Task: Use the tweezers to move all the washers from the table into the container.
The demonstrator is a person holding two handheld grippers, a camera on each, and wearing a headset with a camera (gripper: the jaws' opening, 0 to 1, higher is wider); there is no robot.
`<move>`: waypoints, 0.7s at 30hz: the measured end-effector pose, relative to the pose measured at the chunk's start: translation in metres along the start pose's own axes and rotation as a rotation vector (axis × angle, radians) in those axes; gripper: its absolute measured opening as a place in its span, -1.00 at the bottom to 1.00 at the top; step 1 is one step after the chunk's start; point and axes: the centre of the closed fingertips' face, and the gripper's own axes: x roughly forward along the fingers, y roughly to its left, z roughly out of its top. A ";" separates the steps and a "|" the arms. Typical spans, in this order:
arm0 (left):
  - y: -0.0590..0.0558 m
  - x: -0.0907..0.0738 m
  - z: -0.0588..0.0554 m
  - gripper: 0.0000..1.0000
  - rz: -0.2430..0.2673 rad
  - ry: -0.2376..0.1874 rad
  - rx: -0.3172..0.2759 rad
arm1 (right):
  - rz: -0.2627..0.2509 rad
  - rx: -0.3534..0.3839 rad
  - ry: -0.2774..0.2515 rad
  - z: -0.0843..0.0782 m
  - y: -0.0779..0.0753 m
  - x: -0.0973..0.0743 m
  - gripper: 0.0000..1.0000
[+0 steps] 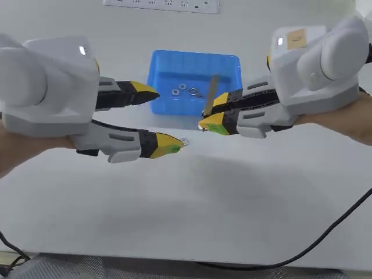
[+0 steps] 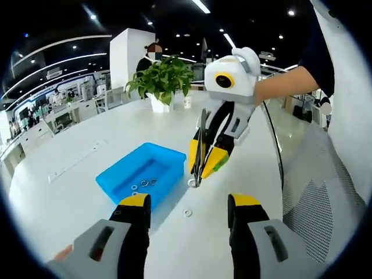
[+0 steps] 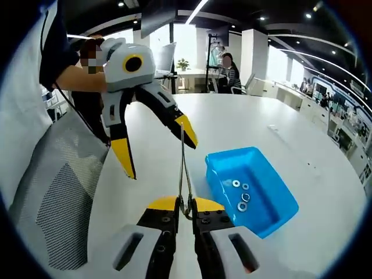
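My right gripper (image 1: pixel 209 116) (image 3: pixel 185 206) is shut on metal tweezers (image 3: pixel 182 157) (image 2: pixel 200 148), which point down over the table just in front of the blue container (image 1: pixel 157 64) (image 3: pixel 279 215). A small washer seems to be pinched at the tweezers' tip in the left gripper view. Several washers (image 1: pixel 185 89) (image 3: pixel 240 195) lie inside the container. One loose washer (image 1: pixel 185 141) (image 2: pixel 187 213) rests on the white table, right beside the lower jaw tip of my left gripper (image 1: pixel 165 119) (image 2: pixel 189 203), which is open with nothing between its jaws.
A black cable (image 1: pixel 325 232) runs across the table's near right corner. A power strip (image 1: pixel 163 4) lies behind the container. A potted plant (image 2: pixel 163 81) stands further off on the table, and people are nearby.
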 end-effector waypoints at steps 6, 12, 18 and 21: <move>0.009 -0.004 0.005 0.28 0.055 -0.063 -0.061 | -0.011 -0.005 -0.013 0.009 0.000 -0.008 -0.81; 0.016 -0.006 0.017 0.46 0.091 -0.137 -0.135 | -0.022 -0.006 -0.021 0.016 -0.004 -0.013 -0.81; 0.026 -0.012 0.016 0.48 0.115 -0.182 -0.212 | -0.041 -0.017 -0.028 0.023 -0.017 -0.019 -0.81; 0.031 -0.014 0.012 0.49 0.135 -0.196 -0.252 | -0.056 -0.019 -0.043 0.031 -0.025 -0.021 -0.81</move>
